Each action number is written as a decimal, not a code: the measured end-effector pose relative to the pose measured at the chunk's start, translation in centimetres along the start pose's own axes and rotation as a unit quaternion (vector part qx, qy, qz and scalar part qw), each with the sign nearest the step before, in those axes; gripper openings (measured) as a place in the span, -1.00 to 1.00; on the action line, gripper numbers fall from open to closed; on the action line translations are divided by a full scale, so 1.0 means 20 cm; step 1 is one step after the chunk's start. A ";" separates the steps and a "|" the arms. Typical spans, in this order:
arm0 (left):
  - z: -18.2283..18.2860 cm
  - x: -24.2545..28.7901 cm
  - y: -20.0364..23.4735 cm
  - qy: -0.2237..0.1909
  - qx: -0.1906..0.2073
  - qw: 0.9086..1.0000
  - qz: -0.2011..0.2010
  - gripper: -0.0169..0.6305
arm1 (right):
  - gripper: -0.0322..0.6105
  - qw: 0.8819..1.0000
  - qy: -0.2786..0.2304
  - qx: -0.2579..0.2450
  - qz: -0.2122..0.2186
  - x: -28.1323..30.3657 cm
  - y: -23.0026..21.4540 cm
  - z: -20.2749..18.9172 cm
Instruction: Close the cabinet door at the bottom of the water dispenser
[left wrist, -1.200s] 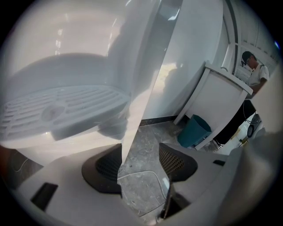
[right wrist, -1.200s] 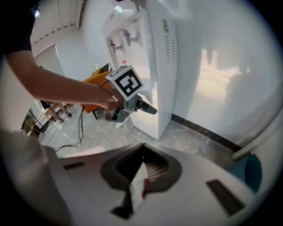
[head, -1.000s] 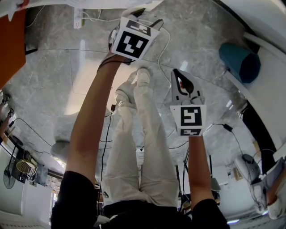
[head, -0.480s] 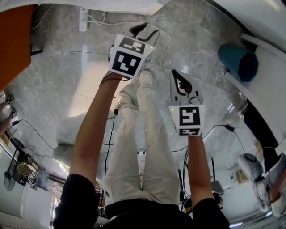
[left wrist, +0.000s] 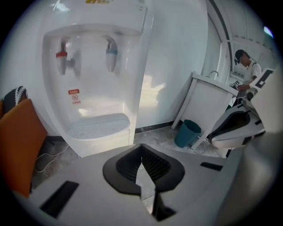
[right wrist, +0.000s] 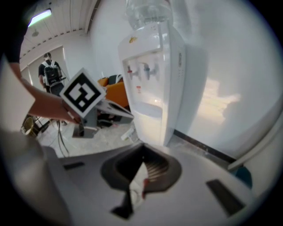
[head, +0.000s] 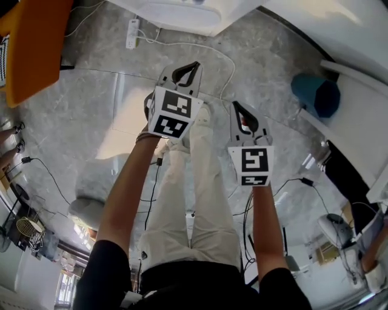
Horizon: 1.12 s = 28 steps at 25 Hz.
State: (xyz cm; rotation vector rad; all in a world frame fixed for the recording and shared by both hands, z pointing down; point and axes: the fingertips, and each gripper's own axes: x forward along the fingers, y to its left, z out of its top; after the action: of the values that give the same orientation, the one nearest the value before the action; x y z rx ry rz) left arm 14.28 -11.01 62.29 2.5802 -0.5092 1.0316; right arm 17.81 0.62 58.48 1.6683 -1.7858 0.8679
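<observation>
The white water dispenser [head: 182, 11] stands ahead of my feet. Its red and blue taps and drip tray [left wrist: 99, 126] show in the left gripper view. Its lower cabinet front [right wrist: 148, 128] looks flat, and no door leaf stands out from it. My left gripper [head: 193, 65] [left wrist: 141, 146] hangs in the air short of the dispenser. Its jaws have just been closing and now meet with nothing between them. The right gripper [head: 236, 106] [right wrist: 142, 153] hovers beside it, a little nearer to me, shut and empty.
An orange chair [head: 33, 48] [left wrist: 17, 145] stands left of the dispenser. A power strip [head: 132, 33] and cables lie on the grey floor. A teal bin [head: 318, 94] [left wrist: 188, 132] sits by a white counter [left wrist: 208, 101] on the right. People stand in the background.
Both grippers have risen and drawn back from the dispenser toward me. The left jaws went from open to shut. More of the dispenser now shows at the top of the head view.
</observation>
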 end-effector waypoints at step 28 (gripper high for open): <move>0.69 -1.37 -0.04 -0.113 -0.036 0.992 0.032 -0.91 | -0.79 0.992 -0.104 -0.065 0.000 -0.72 0.31 1.04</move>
State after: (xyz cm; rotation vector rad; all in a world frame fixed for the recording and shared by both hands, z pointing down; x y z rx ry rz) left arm 4.22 -10.38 33.22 2.6444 -0.6762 0.7277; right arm 13.76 -5.78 33.63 1.7266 -1.9340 0.5807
